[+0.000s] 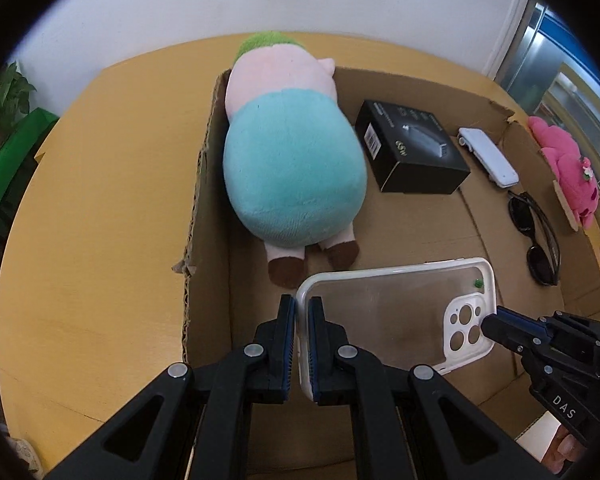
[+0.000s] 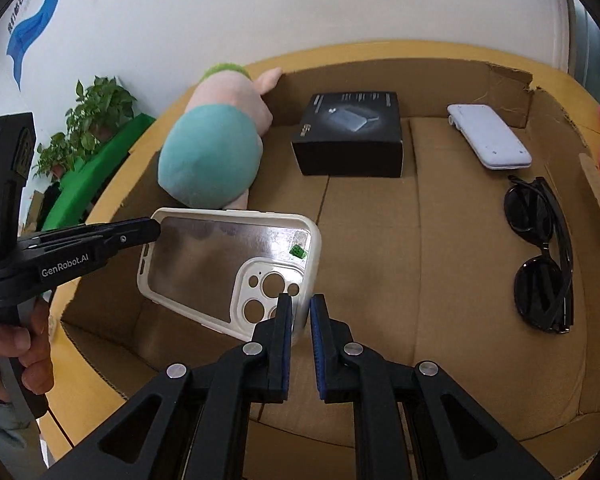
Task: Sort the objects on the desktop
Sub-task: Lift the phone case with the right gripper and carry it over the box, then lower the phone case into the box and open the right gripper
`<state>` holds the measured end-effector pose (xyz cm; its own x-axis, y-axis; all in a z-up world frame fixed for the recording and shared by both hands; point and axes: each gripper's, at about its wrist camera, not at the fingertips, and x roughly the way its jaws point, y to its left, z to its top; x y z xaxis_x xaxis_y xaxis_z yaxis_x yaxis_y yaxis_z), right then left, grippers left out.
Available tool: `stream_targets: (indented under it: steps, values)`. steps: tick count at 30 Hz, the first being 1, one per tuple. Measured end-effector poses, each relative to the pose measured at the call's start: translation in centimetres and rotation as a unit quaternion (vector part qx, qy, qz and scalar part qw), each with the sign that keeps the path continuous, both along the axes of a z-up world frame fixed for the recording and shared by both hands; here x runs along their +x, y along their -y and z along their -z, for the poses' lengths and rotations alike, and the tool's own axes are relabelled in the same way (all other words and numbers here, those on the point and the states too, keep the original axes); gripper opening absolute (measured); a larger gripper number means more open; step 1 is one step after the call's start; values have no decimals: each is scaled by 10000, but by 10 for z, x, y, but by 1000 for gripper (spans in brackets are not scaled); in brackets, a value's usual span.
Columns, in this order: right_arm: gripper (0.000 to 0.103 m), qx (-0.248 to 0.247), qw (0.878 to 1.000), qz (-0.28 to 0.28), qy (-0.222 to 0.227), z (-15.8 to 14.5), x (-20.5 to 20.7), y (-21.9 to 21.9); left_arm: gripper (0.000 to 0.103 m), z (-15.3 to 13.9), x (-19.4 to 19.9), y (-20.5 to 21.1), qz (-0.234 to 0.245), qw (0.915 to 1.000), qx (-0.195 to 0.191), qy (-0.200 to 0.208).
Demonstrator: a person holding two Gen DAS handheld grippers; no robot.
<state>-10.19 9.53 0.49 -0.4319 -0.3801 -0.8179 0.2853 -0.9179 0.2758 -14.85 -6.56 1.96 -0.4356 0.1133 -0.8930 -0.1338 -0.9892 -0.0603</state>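
Both grippers angle steeply down over an open cardboard box (image 2: 440, 280). The left gripper (image 1: 302, 316) is clamped on the short edge of a clear phone case (image 1: 388, 304) with a white rim, holding it above the box floor. The right gripper (image 2: 300, 314) pinches the case's camera-cutout end, its pads close together on the rim. A hand (image 2: 10, 356) wraps the left tool's handle. Beyond lie black sunglasses (image 2: 540, 252), then a plush pig (image 1: 288, 160) in teal, a black carton (image 2: 350, 136) and a white flat device (image 2: 488, 136). A pink plush (image 1: 568, 164) sits outside the box.
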Motion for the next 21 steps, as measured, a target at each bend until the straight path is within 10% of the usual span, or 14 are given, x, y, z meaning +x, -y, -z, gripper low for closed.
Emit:
stream_targets:
  steps: [7, 12, 16, 17, 19, 21]
  values:
    - [16, 41, 9988, -24, 493, 27, -16, 3, 6, 15, -2, -4, 38, 9987, -432, 285]
    - [53, -143, 9986, -207, 461, 21, -13, 2, 6, 6, 8, -4, 9, 9992, -399, 97]
    - [84, 65, 9995, 181, -257, -9, 11, -15, 10, -42, 45, -9, 114, 9945, -318, -993]
    - [92, 159, 9981, 260, -535, -20, 21, -21, 15, -59, 62, -11, 156, 9890, -283, -1443]
    - [99, 280, 9923, 381, -1147, -45, 41, -29, 71, -81, 89, -16, 83, 9771, -209, -2116]
    - [103, 418, 9827, 490, -1734, -62, 67, -42, 92, -96, 119, -18, -130, 9586, -63, -2845]
